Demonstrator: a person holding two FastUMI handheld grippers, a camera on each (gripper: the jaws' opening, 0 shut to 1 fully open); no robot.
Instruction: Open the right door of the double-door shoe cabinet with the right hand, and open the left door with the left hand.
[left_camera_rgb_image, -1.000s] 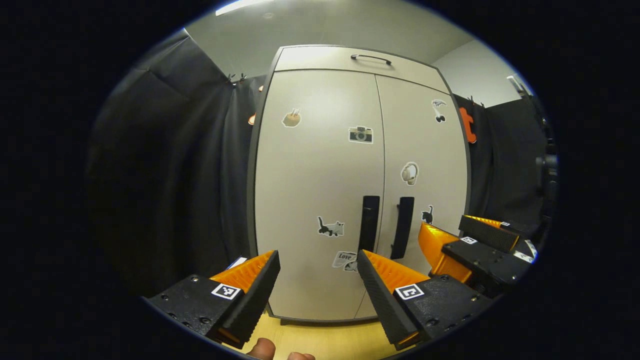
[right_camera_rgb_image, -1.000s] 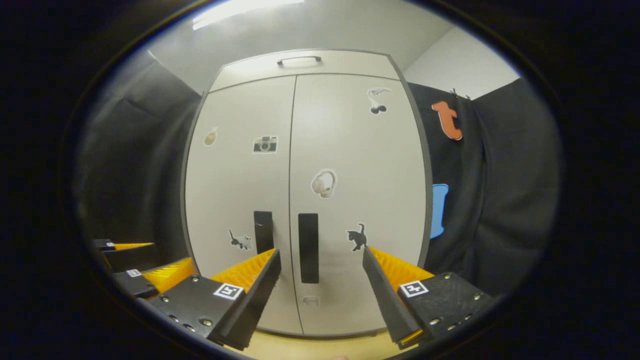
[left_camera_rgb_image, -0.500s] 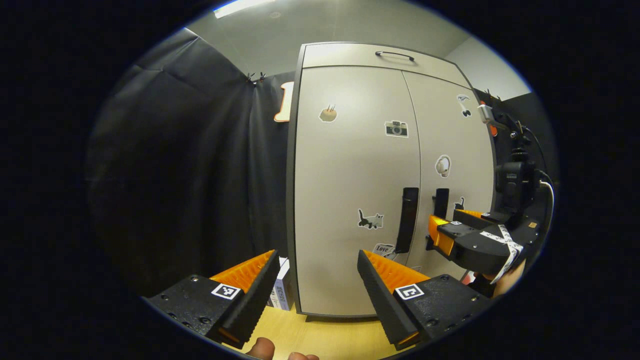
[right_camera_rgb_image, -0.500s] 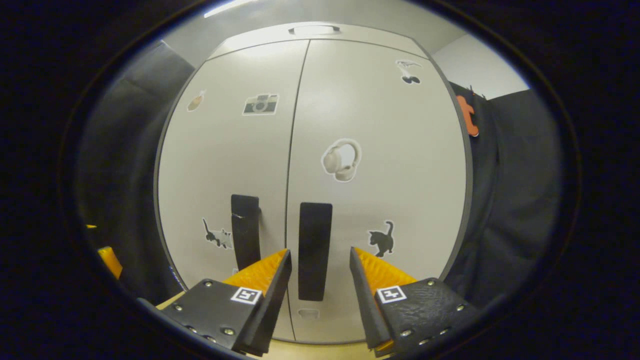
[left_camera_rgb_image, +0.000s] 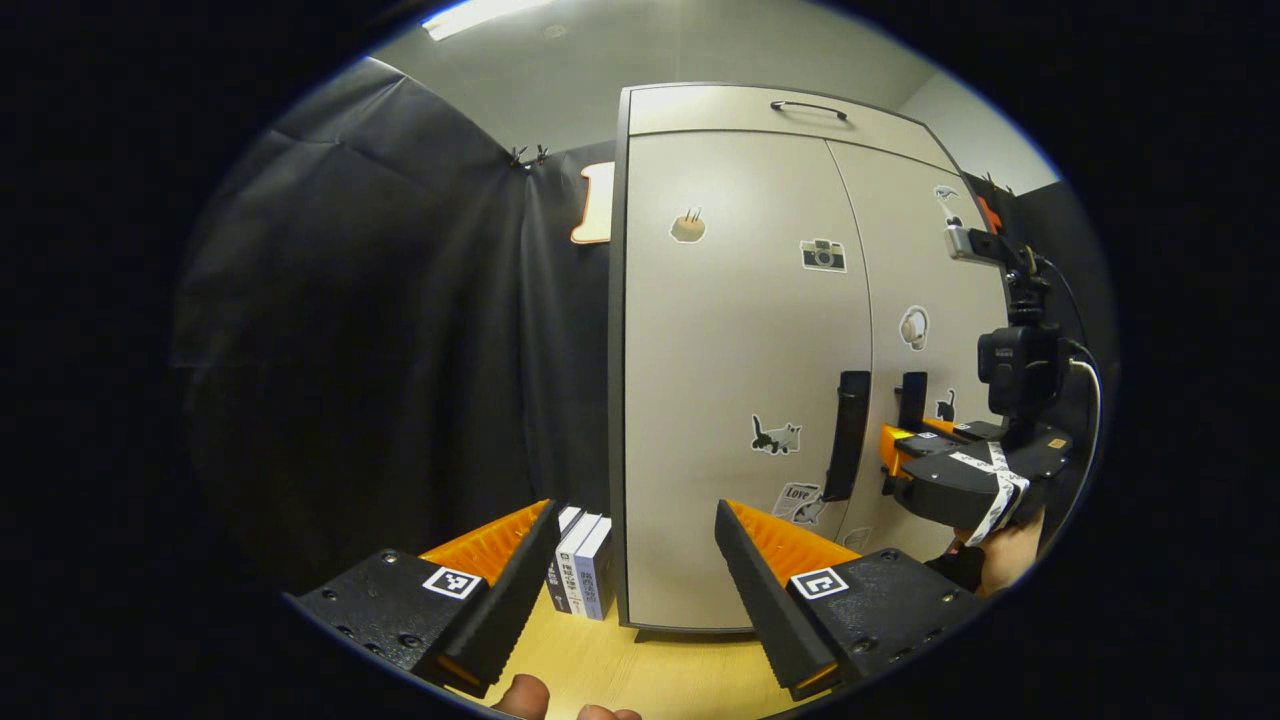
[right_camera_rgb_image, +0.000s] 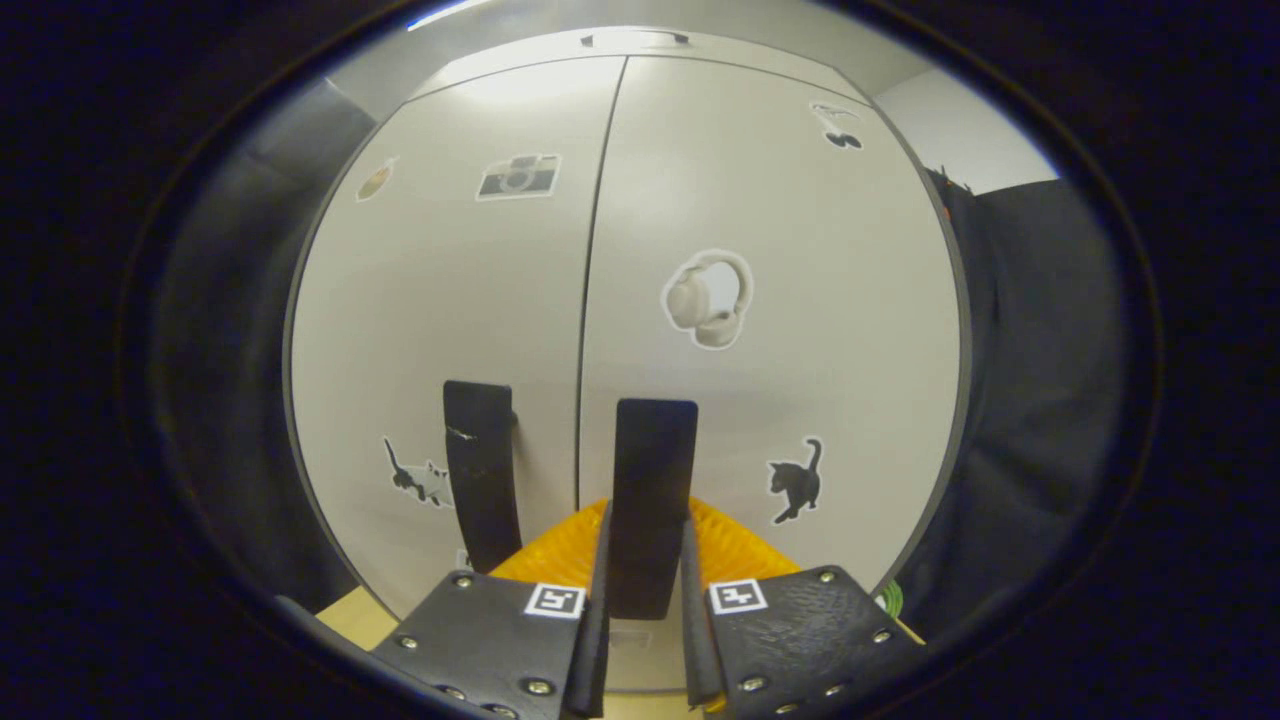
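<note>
In the right gripper view the right gripper (right_camera_rgb_image: 645, 600) has its jaws drawn in around the lower end of the right door handle (right_camera_rgb_image: 652, 500), a dark upright bar whose long axis runs vertically between the two fingers; they look to be pinching it, though true contact on both sides cannot be told. The left gripper (left_camera_rgb_image: 635, 545) hangs well back over the wooden surface (left_camera_rgb_image: 610, 670) with jaws spread wide, the left door handle (left_camera_rgb_image: 850, 435) lying ahead and to its right. Beyond, both doors of the shoe cabinet (left_camera_rgb_image: 740, 380) sit closed, so the right hand is nearer its pull.
</note>
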